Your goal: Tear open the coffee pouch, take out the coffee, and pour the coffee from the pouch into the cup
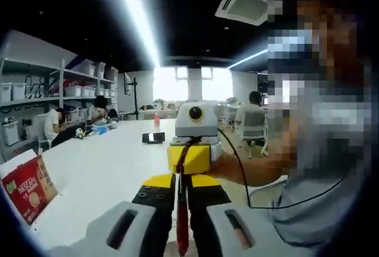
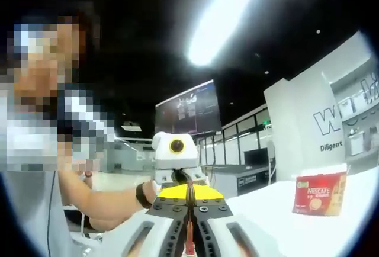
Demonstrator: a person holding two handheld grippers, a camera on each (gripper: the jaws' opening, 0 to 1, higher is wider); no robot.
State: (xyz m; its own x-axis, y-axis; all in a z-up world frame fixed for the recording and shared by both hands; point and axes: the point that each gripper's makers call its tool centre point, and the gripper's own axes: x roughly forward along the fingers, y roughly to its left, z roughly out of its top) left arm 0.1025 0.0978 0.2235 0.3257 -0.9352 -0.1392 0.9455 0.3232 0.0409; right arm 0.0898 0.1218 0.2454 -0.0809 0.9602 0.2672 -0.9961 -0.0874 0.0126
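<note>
A thin red coffee pouch [image 1: 182,233] is seen edge-on, stretched between the two grippers, which face each other tip to tip. In the left gripper view my left gripper [image 1: 182,195] is shut on the pouch's near end. The right gripper [image 1: 189,157], yellow with a person's hand behind it, meets it head-on. In the right gripper view my right gripper [image 2: 189,206] is shut on the same red pouch [image 2: 189,242], and the left gripper [image 2: 177,177] sits just beyond. Both are raised above the white table [image 1: 106,168].
A red Nescafe box [image 1: 26,186] stands on the table at the left of the left gripper view; the same Nescafe box [image 2: 320,193] sits at the right of the right gripper view. The person [image 1: 320,168] stands close on the right. Small items [image 1: 154,137] lie further along the table.
</note>
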